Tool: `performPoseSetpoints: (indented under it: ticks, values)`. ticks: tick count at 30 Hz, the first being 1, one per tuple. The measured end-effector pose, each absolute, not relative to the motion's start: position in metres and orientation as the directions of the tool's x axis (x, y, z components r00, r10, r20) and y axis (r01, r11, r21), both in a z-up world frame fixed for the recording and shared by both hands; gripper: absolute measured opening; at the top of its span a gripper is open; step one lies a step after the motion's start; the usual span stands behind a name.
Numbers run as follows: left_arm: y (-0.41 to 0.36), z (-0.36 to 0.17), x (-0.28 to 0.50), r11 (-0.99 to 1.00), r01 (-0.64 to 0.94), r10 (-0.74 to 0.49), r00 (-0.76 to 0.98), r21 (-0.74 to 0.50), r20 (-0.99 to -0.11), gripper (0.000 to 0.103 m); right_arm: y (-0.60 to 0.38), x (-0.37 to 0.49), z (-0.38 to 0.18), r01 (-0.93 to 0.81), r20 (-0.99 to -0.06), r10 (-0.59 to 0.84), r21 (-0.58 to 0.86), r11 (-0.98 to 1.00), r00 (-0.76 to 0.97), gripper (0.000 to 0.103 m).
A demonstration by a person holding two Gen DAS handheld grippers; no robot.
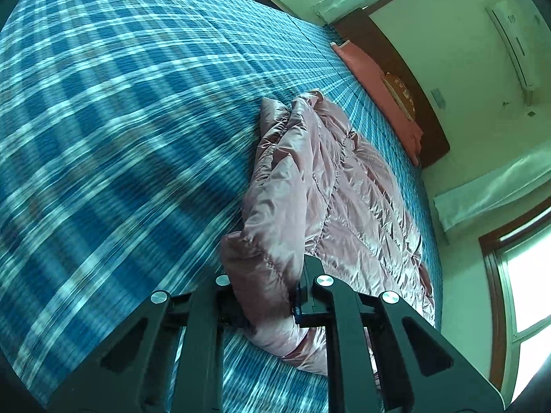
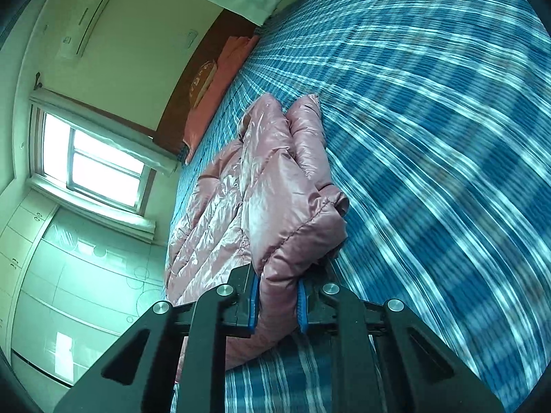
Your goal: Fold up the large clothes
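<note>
The shiny pink puffy quilted jacket (image 1: 330,186) (image 2: 275,186) lies bunched up on the blue checked bed sheet (image 1: 120,120) (image 2: 430,120), with one edge lifted.

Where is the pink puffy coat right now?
The pink puffy coat lies on the blue plaid bed; in each wrist view its near edge is pinched in that view's claw, left claw and right claw.

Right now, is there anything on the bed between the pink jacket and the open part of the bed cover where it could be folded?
Nothing visible does. Both grippers, left and right, are shut on the pink jacket; the plaid bed cover beside it lies bare.
</note>
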State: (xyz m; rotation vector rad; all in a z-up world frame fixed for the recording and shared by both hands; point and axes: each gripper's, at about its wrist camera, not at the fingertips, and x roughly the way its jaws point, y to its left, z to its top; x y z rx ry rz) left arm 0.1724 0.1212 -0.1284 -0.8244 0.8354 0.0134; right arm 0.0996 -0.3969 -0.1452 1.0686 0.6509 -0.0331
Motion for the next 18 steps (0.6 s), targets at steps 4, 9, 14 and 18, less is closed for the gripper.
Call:
performPoseSetpoints:
  ticks: [4, 9, 14, 18]
  values:
    - [0.128, -0.132, 0.147, 0.7, -0.324, -0.29, 0.685, -0.636, -0.669, 0.014, -0.394, 0.075, -0.146, 0.327, -0.51, 0.29, 0.803, 0.498, 0.81, 0.017]
    - [0.132, -0.134, 0.123, 0.699, -0.332, -0.283, 0.685, -0.634, -0.671, 0.014, -0.391, 0.045, -0.148, 0.324, -0.507, 0.297, 0.807, 0.494, 0.809, 0.017]
    - [0.135, -0.133, 0.102, 0.703, -0.33, -0.28, 0.685, -0.63, -0.673, 0.014, -0.39, 0.027, -0.149, 0.32, -0.501, 0.308, 0.814, 0.484, 0.809, 0.017]
    - [0.139, -0.134, 0.088, 0.707, -0.325, -0.283, 0.683, -0.628, -0.673, 0.014, -0.392, 0.023, -0.152, 0.321, -0.5, 0.311, 0.817, 0.479, 0.808, 0.017]
